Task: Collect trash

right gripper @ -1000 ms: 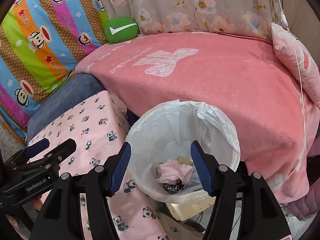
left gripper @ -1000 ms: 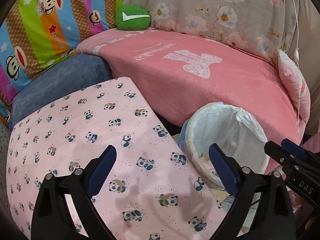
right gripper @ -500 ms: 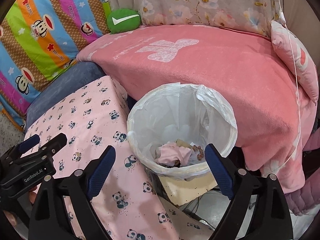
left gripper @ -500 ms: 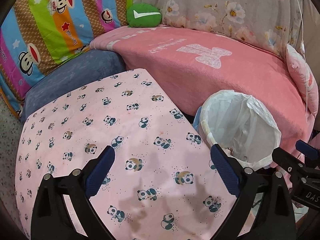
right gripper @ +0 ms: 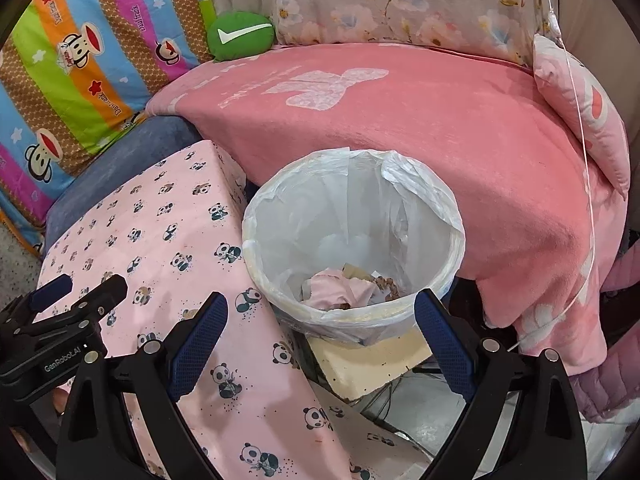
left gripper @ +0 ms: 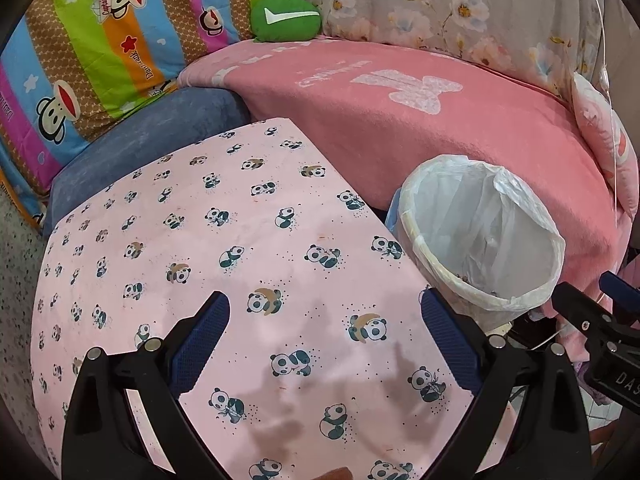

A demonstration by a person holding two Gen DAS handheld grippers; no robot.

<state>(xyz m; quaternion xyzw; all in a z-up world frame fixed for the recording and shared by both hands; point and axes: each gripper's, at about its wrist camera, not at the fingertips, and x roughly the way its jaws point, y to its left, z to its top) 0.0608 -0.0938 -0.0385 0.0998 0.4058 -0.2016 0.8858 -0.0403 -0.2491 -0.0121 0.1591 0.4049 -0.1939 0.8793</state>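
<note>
You stand in home living room or bedroom corner. Evidence: pink blanket (right gripper: 420, 128) spread over sofa-like seat; floral cover (right gripper: 380, 0) behind blanket; striped cartoon-monkey quilt (right gripper: 80, 64) left of blanket; green cushion (right gripper: 240, 36) at blanket's back corner; bag-lined waste bin (right gripper: 352, 236) just before blanket; panda-print cloth (left gripper: 240, 264) left of bin.

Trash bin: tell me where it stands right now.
The trash bin sits mid-frame in the right wrist view, wedged between the panda-print table on its left and the pink blanket behind it.
</note>
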